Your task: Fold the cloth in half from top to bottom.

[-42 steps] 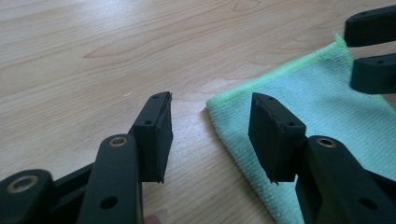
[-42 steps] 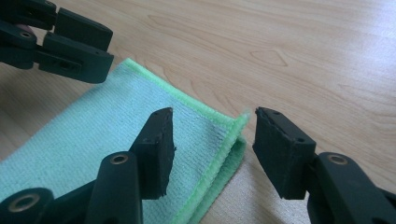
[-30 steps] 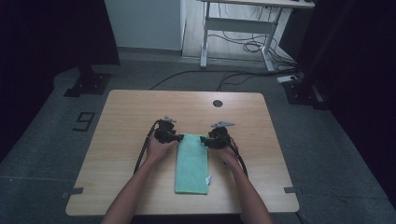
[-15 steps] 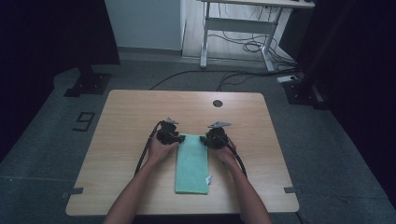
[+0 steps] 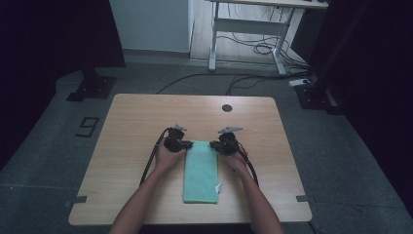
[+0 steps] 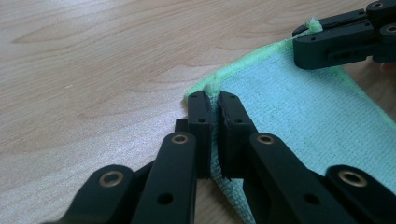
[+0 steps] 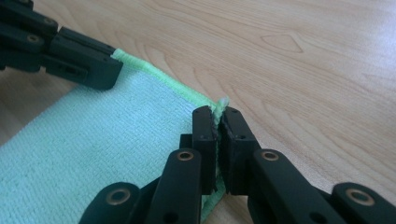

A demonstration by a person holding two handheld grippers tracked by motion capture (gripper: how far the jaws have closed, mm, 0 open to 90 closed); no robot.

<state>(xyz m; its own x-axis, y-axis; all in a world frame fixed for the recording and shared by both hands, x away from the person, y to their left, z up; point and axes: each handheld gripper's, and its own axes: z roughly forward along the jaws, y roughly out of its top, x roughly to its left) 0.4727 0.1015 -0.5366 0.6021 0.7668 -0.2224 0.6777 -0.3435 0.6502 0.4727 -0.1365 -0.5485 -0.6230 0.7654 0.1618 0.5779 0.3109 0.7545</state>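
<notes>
Cloth [image 6: 299,121] corners pinched, close up (high view: whole cloth, white tag [image 5: 218,187])

A: What carries everything here?

B: A light wooden table [image 5: 146,126] with rounded corners, standing on a grey floor [image 5: 44,161]. Its grain shows plainly in both gripper views.

A: Anything built into the top?

B: A small dark round hole [image 5: 227,107] toward twelve o'clock, slightly right of the middle.

A: And what lies directly on it?

B: A green cloth [image 5: 201,171], folded into a long narrow strip, running from the table's centre toward six o'clock, stopping short of the near edge. A small white tag [image 5: 218,187] sticks out of its long side at about four o'clock of the cloth.
</notes>
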